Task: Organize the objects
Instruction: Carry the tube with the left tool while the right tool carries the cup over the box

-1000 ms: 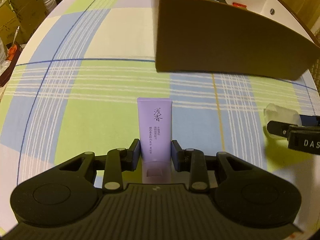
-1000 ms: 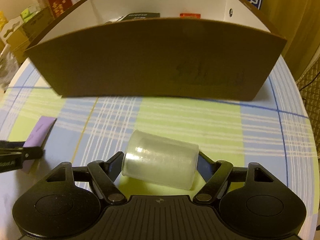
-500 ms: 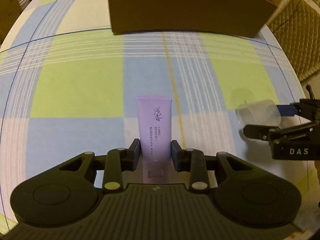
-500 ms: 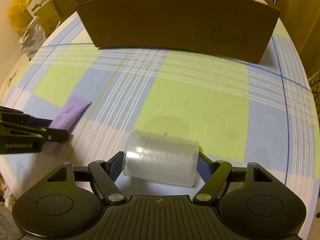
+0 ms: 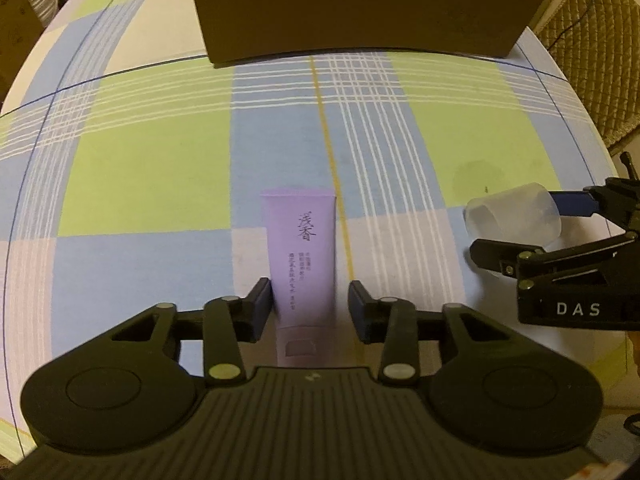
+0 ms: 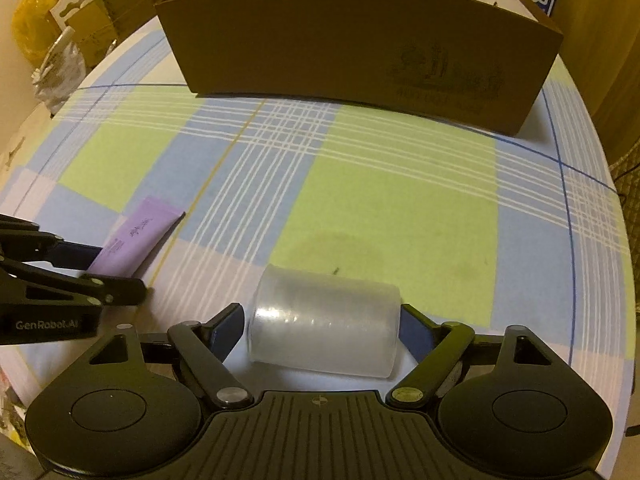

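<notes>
We read the purple tube as light, soft and squashy, best pinched low near its cap, lying flat on the plaid surface between the slightly parted left gripper, while the right gripper clamped the frosted plastic cup, light, slick and thin-walled, end to end, brown cardboard box well beyond.
</notes>
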The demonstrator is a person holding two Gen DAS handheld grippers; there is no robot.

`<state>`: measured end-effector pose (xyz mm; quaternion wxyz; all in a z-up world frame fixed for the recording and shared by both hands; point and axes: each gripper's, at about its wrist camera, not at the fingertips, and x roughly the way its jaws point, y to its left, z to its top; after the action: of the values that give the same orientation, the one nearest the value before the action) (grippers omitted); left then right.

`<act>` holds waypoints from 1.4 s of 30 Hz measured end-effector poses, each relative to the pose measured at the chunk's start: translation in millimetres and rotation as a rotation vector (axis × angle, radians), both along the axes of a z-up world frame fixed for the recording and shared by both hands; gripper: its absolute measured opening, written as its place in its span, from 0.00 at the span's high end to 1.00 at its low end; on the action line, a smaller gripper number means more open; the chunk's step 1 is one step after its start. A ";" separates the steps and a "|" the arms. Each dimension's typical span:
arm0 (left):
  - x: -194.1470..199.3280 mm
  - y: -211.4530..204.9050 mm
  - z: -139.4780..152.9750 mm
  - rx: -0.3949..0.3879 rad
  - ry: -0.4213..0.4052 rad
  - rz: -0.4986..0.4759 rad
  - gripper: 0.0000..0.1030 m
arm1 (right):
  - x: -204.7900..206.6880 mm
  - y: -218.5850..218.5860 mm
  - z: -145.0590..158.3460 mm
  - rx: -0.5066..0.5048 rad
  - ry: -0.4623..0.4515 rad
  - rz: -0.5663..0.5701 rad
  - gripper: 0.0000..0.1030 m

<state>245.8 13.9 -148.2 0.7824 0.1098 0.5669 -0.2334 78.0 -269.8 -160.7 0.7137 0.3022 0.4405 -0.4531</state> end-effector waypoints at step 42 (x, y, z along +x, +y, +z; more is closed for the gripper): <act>6.8 -2.9 -6.5 -0.024 0.010 -0.003 0.73 | -12.4 1.2 13.2 -0.036 -0.039 -0.080 0.31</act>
<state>252.6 11.0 -154.7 0.7805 0.0998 0.5678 -0.2419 65.6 -268.6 -147.6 0.7088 0.3155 0.4056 -0.4833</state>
